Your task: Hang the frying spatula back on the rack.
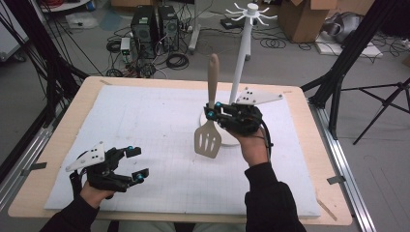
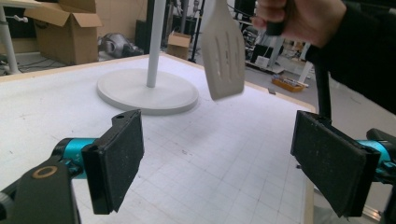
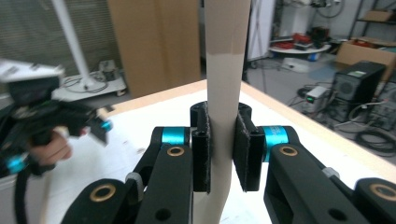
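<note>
The right tongs [image 1: 211, 110] clench the spatula [image 1: 209, 137] beside the stand [image 1: 240, 67]; probably keep it upright. The left tongs [image 1: 137, 163] are released.

Beige slotted spatula [image 1: 209, 126] hangs upright at frame centre in the high view, handle up, slotted blade down, clear of the white mat. The right gripper [image 1: 211, 110] clamps the handle just above the blade. White utensil stand [image 1: 241, 63] sits just behind it: round base on the mat, thin pole, hooked arms at the top, nothing hanging on them.
</note>
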A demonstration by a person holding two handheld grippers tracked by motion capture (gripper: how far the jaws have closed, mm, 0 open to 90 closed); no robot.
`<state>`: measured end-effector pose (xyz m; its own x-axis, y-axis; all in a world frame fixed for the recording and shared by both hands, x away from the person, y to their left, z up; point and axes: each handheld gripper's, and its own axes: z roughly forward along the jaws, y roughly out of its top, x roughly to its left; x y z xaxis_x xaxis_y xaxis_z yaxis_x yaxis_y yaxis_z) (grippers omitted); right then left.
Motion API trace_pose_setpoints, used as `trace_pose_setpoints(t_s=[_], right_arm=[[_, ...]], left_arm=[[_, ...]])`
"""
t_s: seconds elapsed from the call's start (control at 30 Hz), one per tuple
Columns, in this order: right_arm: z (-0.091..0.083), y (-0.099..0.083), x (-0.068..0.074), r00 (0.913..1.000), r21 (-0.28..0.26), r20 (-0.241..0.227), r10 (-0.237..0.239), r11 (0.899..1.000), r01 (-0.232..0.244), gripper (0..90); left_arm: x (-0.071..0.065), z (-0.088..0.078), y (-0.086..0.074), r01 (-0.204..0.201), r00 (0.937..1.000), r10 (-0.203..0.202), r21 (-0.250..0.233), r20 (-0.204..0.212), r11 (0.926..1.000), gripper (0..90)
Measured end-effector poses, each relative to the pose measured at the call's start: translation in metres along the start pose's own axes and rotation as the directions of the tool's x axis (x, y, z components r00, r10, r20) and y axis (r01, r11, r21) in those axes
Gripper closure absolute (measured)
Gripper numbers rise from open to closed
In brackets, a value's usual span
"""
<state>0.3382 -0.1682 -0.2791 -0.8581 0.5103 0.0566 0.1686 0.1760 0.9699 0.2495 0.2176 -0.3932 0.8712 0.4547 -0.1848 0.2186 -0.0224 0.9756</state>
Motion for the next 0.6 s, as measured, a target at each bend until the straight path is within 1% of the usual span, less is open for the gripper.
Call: trace_pose_setpoints(t_s=[0.13, 0.23, 0.33, 0.47, 0.6], right_arm=[[0.000, 0.012, -0.012, 0.9988, -0.001, 0.046, 0.014, 1.000, -0.014, 78.9], [0.001, 0.020, -0.020, 0.9964, -0.005, 0.074, 0.041, 0.999, -0.041, 78.9], [0.003, 0.028, -0.027, 0.9936, 0.002, 0.103, 0.046, 0.999, -0.047, 78.8], [0.005, 0.038, -0.034, 0.9913, -0.003, 0.116, 0.061, 0.998, -0.061, 78.8], [0.004, 0.044, -0.040, 0.9881, -0.010, 0.130, 0.081, 0.997, -0.081, 78.8]], left_arm=[[0.000, 0.000, 0.000, -0.002, 1.0000, 0.002, -0.007, 0.005, 1.0000, 17.9], [0.000, 0.000, 0.000, -0.006, 1.0000, 0.006, -0.009, 0.004, 0.9999, 17.9], [0.000, -0.001, 0.000, -0.006, 1.0000, 0.006, -0.012, 0.005, 0.9999, 18.0], [0.000, 0.000, 0.000, -0.006, 0.9999, 0.006, -0.013, 0.013, 0.9999, 18.1], [-0.001, 0.000, 0.000, -0.007, 0.9999, 0.007, -0.014, 0.013, 0.9999, 18.1]])
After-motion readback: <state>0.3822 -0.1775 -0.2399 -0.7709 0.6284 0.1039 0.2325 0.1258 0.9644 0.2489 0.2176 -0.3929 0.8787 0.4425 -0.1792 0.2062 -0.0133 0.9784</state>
